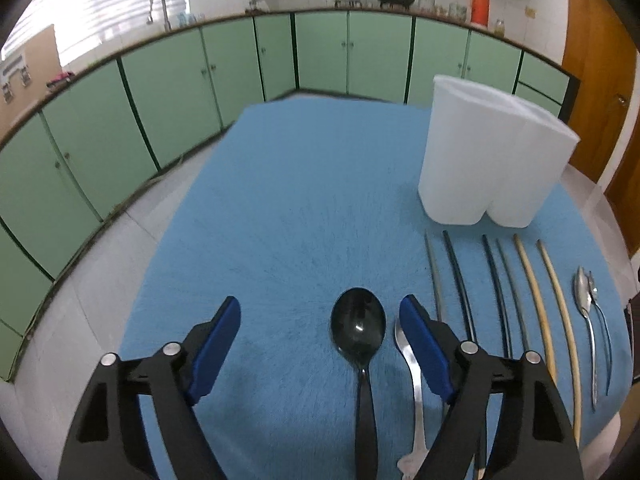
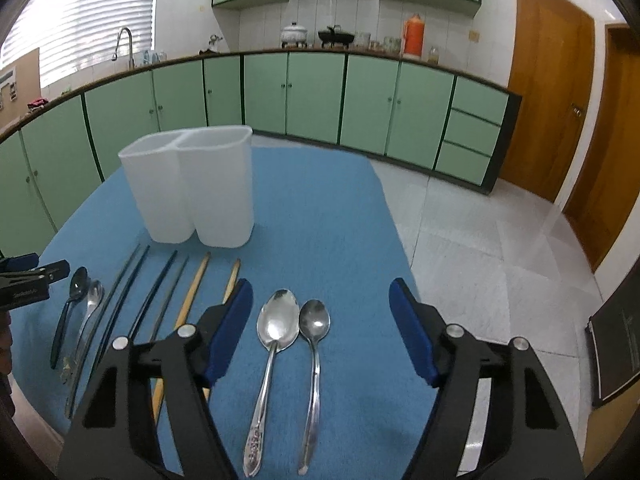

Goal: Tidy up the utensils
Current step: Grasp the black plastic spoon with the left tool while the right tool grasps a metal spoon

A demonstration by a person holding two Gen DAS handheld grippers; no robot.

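Note:
On the blue cloth lies a black spoon, its bowl between the fingers of my open left gripper, nearer the right pad. A silver spoon lies partly under that right finger. Several chopsticks lie in a row to the right, then two more silver spoons. My right gripper is open above those two spoons, a large ornate one and a smaller one, touching neither. The white two-compartment holder stands upright behind the chopsticks.
The cloth's right edge drops to a pale tiled floor. Green cabinets line the far wall, with wooden doors at the right. A black board leans low at the right. The left tool's black frame shows at the left edge.

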